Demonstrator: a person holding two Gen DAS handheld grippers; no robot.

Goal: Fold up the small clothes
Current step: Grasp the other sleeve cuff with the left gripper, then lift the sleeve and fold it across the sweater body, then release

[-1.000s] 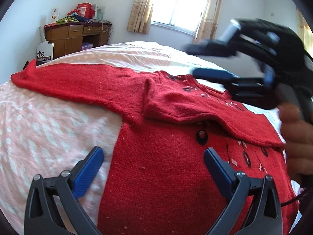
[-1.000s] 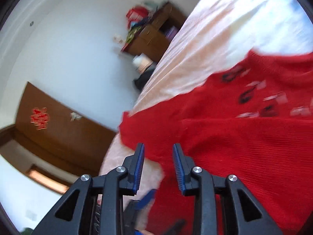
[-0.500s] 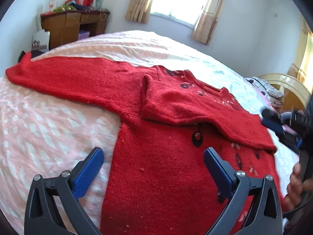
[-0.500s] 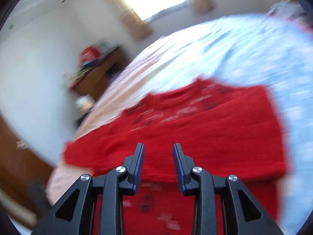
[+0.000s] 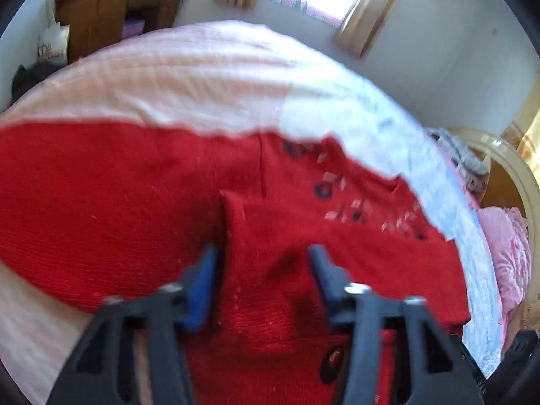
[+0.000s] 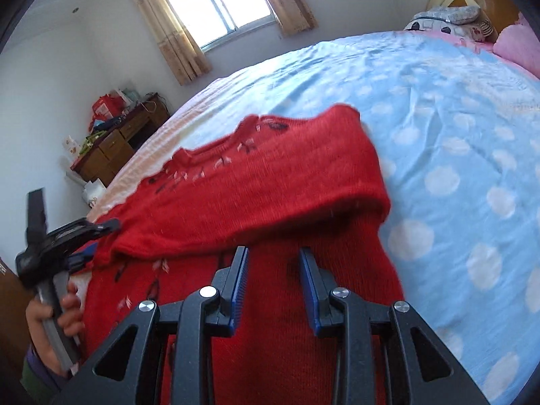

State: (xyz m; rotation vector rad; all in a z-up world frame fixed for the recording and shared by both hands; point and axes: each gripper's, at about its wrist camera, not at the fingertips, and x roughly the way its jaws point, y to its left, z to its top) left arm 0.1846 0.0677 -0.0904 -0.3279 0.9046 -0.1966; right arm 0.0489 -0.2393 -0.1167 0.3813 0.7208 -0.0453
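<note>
One red sweater [image 6: 263, 202] lies flat on the bed [image 6: 455, 118], one sleeve folded across its chest, the other stretched out flat to the left. Two grippers: left gripper [image 5: 261, 270] fingers apart, low over the folded sleeve's cuff, contact unclear through blur; right gripper [image 6: 274, 281] fingers apart above the sweater body, holding nothing. Blue dotted sheet lies bare right of the sweater's edge.

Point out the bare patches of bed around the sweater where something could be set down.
Free: the blue polka-dot sheet right of the red sweater, up to the pink pillows; and the pink sheet beyond the outstretched sleeve. Crowded: the sweater's middle, where the folded sleeve lies between both open grippers, left gripper and right gripper.
</note>
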